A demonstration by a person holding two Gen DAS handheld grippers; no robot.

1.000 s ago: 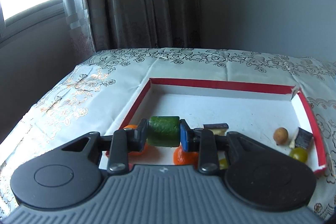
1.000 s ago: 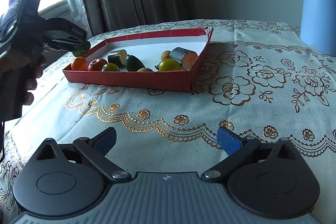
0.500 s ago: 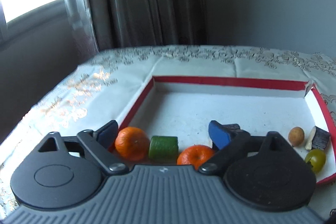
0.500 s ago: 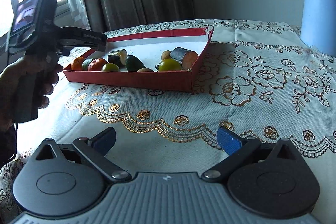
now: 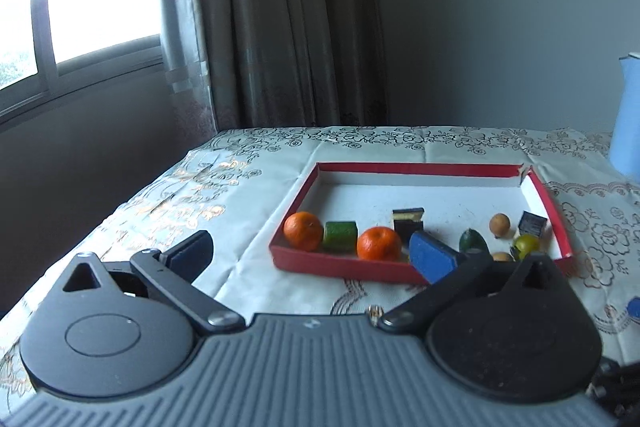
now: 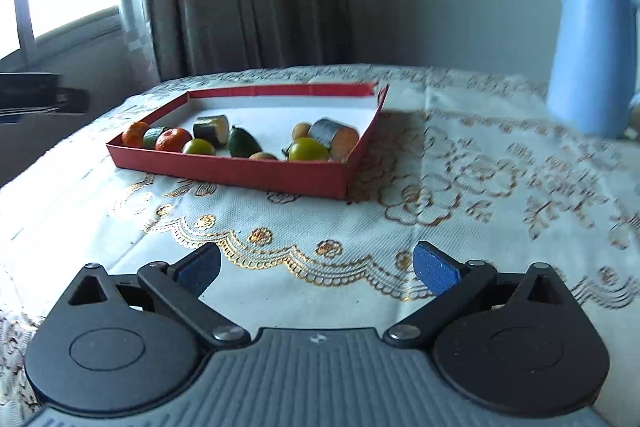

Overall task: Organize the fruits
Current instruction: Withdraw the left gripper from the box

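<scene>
The table (image 5: 248, 163), under a pale cloth with gold flowers, carries a blue kettle (image 6: 592, 55) at the far right and a shallow red tray (image 5: 404, 169) near its middle. In the tray's near left corner a row now stands: an orange (image 5: 303, 231), the green cylinder (image 5: 340, 235) just right of it, then a second orange (image 5: 379, 243), all close together. A second ago the left tool (image 5: 312, 253) had that green cylinder clamped over this corner; now the piece rests on the tray floor and the tool has drawn back to the near side of the tray, its jaws opening to full spread with nothing between them. So this placement looks finished, and the hand is free for the next piece. Farther right lie a dark slice (image 5: 407, 219), a dark green fruit (image 5: 473, 241), a small tan ball (image 5: 499, 225) and a yellow-green fruit (image 5: 526, 244), loosely scattered and probably unsorted. The right tool (image 6: 316, 267) hangs over bare cloth near the table's front, wide apart and empty.
</scene>
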